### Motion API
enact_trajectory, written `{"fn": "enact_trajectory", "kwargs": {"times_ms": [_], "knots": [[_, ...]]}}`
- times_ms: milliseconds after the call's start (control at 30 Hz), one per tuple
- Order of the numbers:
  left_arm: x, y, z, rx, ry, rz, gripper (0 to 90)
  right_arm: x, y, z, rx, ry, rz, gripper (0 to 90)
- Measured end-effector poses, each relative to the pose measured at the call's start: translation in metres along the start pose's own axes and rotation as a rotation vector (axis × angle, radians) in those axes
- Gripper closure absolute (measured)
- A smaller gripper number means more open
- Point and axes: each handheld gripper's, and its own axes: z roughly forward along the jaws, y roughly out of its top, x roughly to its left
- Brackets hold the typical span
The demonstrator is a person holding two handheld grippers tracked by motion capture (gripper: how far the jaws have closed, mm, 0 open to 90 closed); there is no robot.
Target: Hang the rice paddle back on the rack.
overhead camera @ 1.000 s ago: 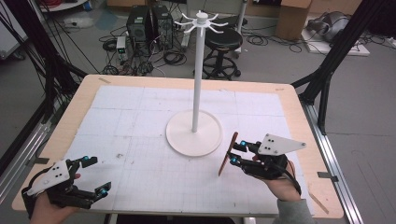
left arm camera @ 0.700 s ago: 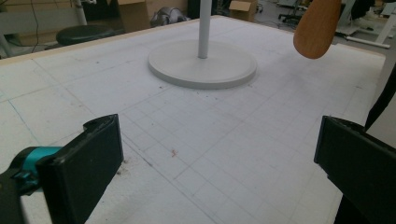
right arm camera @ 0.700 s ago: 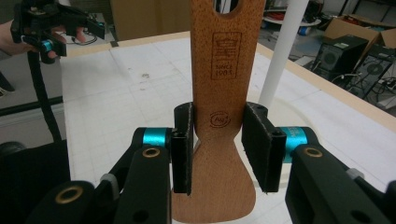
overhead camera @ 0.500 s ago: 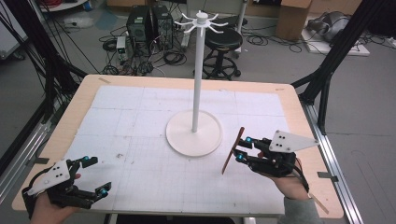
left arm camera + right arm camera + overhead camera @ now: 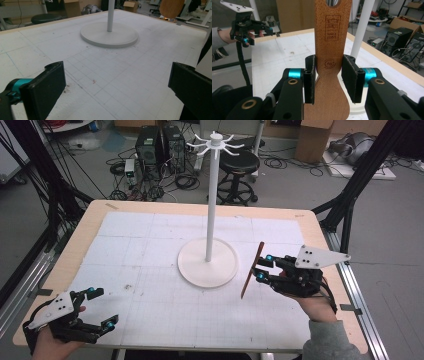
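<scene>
The right tool [image 5: 261, 267] is clamped on a wooden spatula [image 5: 251, 270], its jaws pressing the narrow neck from both sides (in the right gripper view the handle [image 5: 332, 27] with its hanging hole rises above the pads and the blade hangs below). The spatula is held tilted in the air just right of the white hook stand's round base [image 5: 207, 265] on the worktop [image 5: 150, 220]. The left tool [image 5: 102, 307] stands wide open with nothing between its jaws, low over the worktop's near left corner.
</scene>
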Motion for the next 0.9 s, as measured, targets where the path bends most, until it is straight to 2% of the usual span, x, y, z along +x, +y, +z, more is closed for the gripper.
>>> {"fn": "enact_trajectory", "kwargs": {"times_ms": [100, 233, 400, 467, 567, 767, 900], "knots": [[0.000, 0.000, 0.000, 0.002, -0.001, 0.002, 1.8, -0.003, 0.007, 0.000, -0.002, 0.023, -0.034, 64.2], [0.000, 0.000, -0.001, -0.003, 0.000, -0.002, 1.8, -0.010, 0.015, 0.000, -0.002, 0.033, -0.049, 64.2], [0.000, 0.000, -0.001, 0.000, -0.001, -0.003, 1.8, -0.018, 0.024, -0.003, -0.004, 0.042, -0.042, 64.2], [0.000, -0.001, 0.000, -0.001, -0.001, -0.002, 1.8, -0.021, 0.026, -0.004, -0.002, 0.067, -0.036, 64.2], [0.000, 0.000, 0.000, -0.001, -0.001, -0.003, 1.8, -0.026, 0.030, -0.006, -0.002, 0.073, -0.024, 64.3], [0.000, 0.000, -0.001, -0.005, -0.003, -0.009, 1.8, -0.035, 0.036, -0.007, -0.006, 0.070, -0.012, 64.2], [0.000, -0.001, -0.001, -0.005, -0.004, -0.008, 1.8, -0.039, 0.042, -0.005, 0.009, 0.070, -0.027, 64.3]]}}
